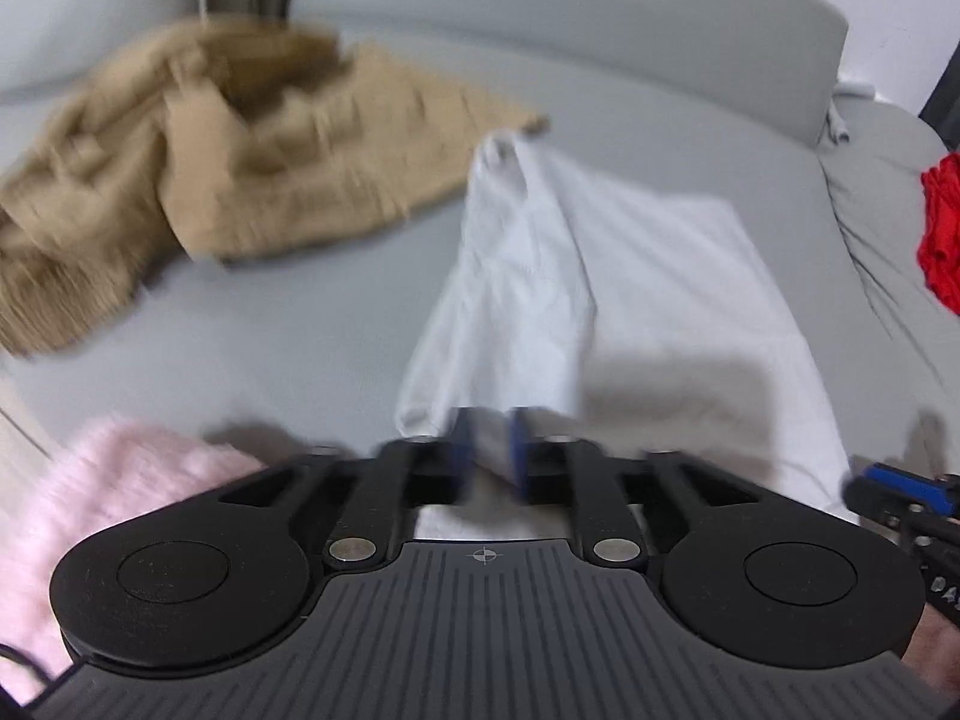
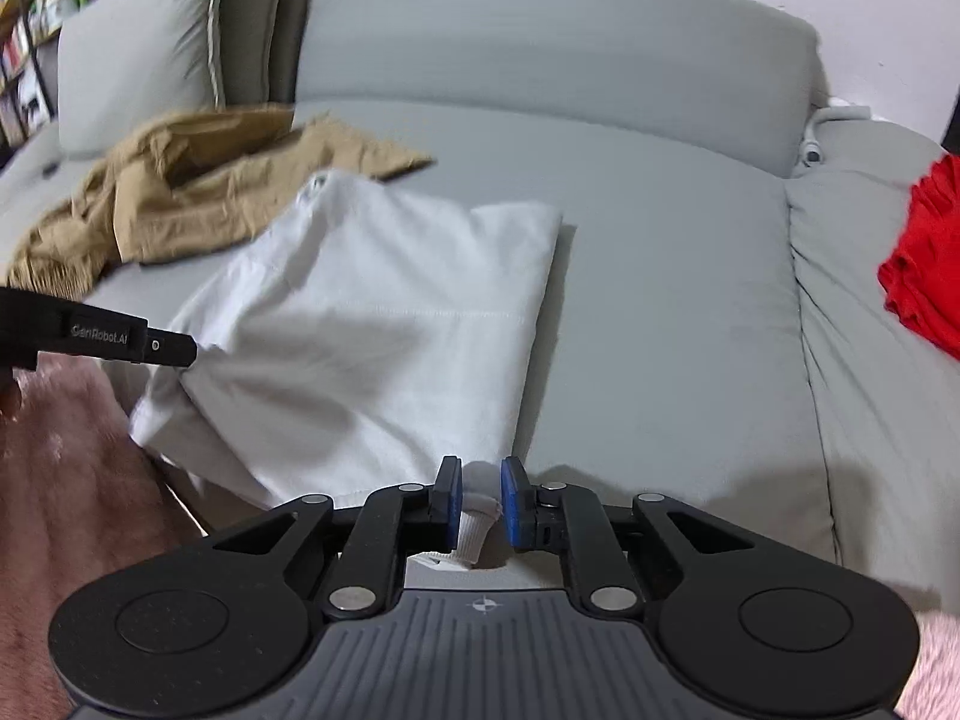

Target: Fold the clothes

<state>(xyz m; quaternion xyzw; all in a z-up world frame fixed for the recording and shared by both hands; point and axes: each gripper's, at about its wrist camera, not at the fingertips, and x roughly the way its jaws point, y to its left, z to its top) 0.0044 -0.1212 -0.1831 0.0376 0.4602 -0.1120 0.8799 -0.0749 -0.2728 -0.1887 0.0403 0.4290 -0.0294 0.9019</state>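
Note:
A white garment (image 1: 660, 300) (image 2: 372, 312) lies partly folded on the grey sofa seat (image 2: 660, 330). In the left wrist view my left gripper (image 1: 490, 450) is shut on its near left edge, and fabric fills the gap between the blue pads (image 1: 519, 450). From there a ridge of cloth rises toward the far corner. In the right wrist view my right gripper (image 2: 480, 498) is shut on a bunched corner of the same garment at its near right end. The left gripper (image 2: 180, 351) shows at the garment's left edge, and the right gripper (image 1: 900, 492) shows at the right border.
A crumpled tan garment (image 1: 240, 168) (image 2: 180, 198) lies at the back left, touching the white one's far corner. A fluffy pink item (image 1: 120, 480) (image 2: 60, 480) sits near left. A red garment (image 1: 942, 228) (image 2: 930, 270) rests on the right seat. A grey cushion (image 2: 138, 48) leans at the back left.

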